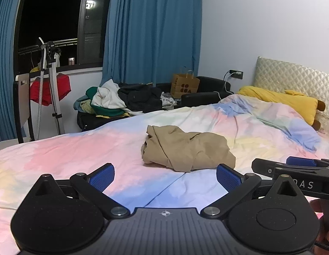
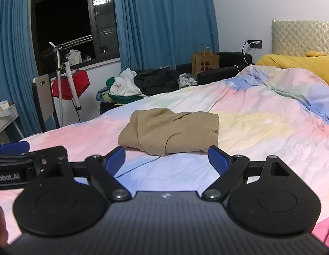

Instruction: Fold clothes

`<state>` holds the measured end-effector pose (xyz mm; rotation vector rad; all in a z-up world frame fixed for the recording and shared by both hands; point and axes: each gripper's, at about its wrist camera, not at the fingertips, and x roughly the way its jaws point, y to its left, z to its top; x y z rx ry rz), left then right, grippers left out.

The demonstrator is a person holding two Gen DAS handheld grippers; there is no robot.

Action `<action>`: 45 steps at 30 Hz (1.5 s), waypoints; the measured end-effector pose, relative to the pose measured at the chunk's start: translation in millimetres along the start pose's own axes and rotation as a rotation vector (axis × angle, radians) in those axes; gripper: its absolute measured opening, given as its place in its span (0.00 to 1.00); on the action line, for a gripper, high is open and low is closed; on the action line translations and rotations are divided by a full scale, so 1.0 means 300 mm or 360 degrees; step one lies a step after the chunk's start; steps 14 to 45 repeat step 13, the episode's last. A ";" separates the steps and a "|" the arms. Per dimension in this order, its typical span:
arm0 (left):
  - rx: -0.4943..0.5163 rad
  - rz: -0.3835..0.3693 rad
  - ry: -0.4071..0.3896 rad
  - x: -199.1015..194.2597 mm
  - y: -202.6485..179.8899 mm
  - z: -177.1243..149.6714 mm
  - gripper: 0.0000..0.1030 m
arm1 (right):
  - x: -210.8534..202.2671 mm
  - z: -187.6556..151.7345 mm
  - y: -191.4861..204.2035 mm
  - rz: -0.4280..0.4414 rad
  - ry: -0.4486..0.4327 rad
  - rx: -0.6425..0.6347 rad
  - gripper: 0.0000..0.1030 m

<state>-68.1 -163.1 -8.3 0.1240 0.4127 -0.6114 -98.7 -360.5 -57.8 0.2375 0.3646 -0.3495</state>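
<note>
Lying alone on the bed (image 1: 58, 148): one tan garment (image 1: 185, 146), facing two spread, empty hand-held grippers (image 1: 165, 173) (image 2: 166, 158).

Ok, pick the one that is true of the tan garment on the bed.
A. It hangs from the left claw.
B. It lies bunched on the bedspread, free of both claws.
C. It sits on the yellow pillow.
B: the tan garment lies crumpled on the pastel bedspread, ahead of both open claws.

Bed (image 1: 58, 155) with pastel duvet, crumpled tan garment (image 1: 185, 148) mid-bed, yellow pillow (image 1: 287, 102) near headboard
</note>
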 end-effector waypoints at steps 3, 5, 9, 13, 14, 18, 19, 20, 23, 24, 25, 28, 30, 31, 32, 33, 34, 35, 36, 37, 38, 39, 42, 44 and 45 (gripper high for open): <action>-0.0001 0.0029 -0.0004 -0.002 -0.003 -0.001 1.00 | 0.001 0.000 0.006 -0.0001 0.0004 -0.0014 0.84; 0.0008 0.0037 -0.0005 -0.003 -0.005 -0.003 1.00 | 0.001 0.001 0.009 -0.0007 0.0004 -0.0019 0.84; 0.0005 0.0043 0.0000 -0.003 -0.005 -0.005 1.00 | 0.004 0.003 0.004 -0.0005 0.0008 -0.0012 0.84; 0.0001 0.0038 -0.0002 -0.006 -0.002 -0.003 1.00 | 0.004 0.004 0.002 -0.0005 0.0007 -0.0007 0.84; 0.0001 0.0038 -0.0002 -0.006 -0.002 -0.003 1.00 | 0.004 0.004 0.002 -0.0005 0.0007 -0.0007 0.84; 0.0001 0.0038 -0.0002 -0.006 -0.002 -0.003 1.00 | 0.004 0.004 0.002 -0.0005 0.0007 -0.0007 0.84; 0.0001 0.0038 -0.0002 -0.006 -0.002 -0.003 1.00 | 0.004 0.004 0.002 -0.0005 0.0007 -0.0007 0.84; 0.0001 0.0038 -0.0002 -0.006 -0.002 -0.003 1.00 | 0.004 0.004 0.002 -0.0005 0.0007 -0.0007 0.84; 0.0001 0.0038 -0.0002 -0.006 -0.002 -0.003 1.00 | 0.004 0.004 0.002 -0.0005 0.0007 -0.0007 0.84; 0.0001 0.0038 -0.0002 -0.006 -0.002 -0.003 1.00 | 0.004 0.004 0.002 -0.0005 0.0007 -0.0007 0.84; 0.0001 0.0038 -0.0002 -0.006 -0.002 -0.003 1.00 | 0.004 0.004 0.002 -0.0005 0.0007 -0.0007 0.84; 0.0001 0.0038 -0.0002 -0.006 -0.002 -0.003 1.00 | 0.004 0.004 0.002 -0.0005 0.0007 -0.0007 0.84; 0.0001 0.0038 -0.0002 -0.006 -0.002 -0.003 1.00 | 0.004 0.004 0.002 -0.0005 0.0007 -0.0007 0.84; 0.0001 0.0038 -0.0002 -0.006 -0.002 -0.003 1.00 | 0.004 0.004 0.002 -0.0005 0.0007 -0.0007 0.84; 0.0001 0.0038 -0.0002 -0.006 -0.002 -0.003 1.00 | 0.004 0.004 0.002 -0.0005 0.0007 -0.0007 0.84; 0.0001 0.0038 -0.0002 -0.006 -0.002 -0.003 1.00 | 0.004 0.004 0.002 -0.0005 0.0007 -0.0007 0.84; 0.0001 0.0038 -0.0002 -0.006 -0.002 -0.003 1.00 | 0.004 0.004 0.002 -0.0005 0.0007 -0.0007 0.84; 0.0001 0.0038 -0.0002 -0.006 -0.002 -0.003 1.00 | 0.004 0.004 0.002 -0.0005 0.0007 -0.0007 0.84; 0.0001 0.0038 -0.0002 -0.006 -0.002 -0.003 1.00 | 0.004 0.004 0.002 -0.0005 0.0007 -0.0007 0.84; 0.0001 0.0038 -0.0002 -0.006 -0.002 -0.003 1.00 | 0.004 0.004 0.002 -0.0005 0.0007 -0.0007 0.84; 0.0001 0.0038 -0.0002 -0.006 -0.002 -0.003 1.00 | 0.004 0.004 0.002 -0.0005 0.0007 -0.0007 0.84; 0.0001 0.0038 -0.0002 -0.006 -0.002 -0.003 1.00 | 0.004 0.004 0.002 -0.0005 0.0007 -0.0007 0.84; 0.0001 0.0038 -0.0002 -0.006 -0.002 -0.003 1.00 | 0.004 0.004 0.002 -0.0005 0.0007 -0.0007 0.84; 0.0001 0.0038 -0.0002 -0.006 -0.002 -0.003 1.00 | 0.004 0.004 0.002 -0.0005 0.0007 -0.0007 0.84; 0.0001 0.0038 -0.0002 -0.006 -0.002 -0.003 1.00 | 0.004 0.004 0.002 -0.0005 0.0007 -0.0007 0.84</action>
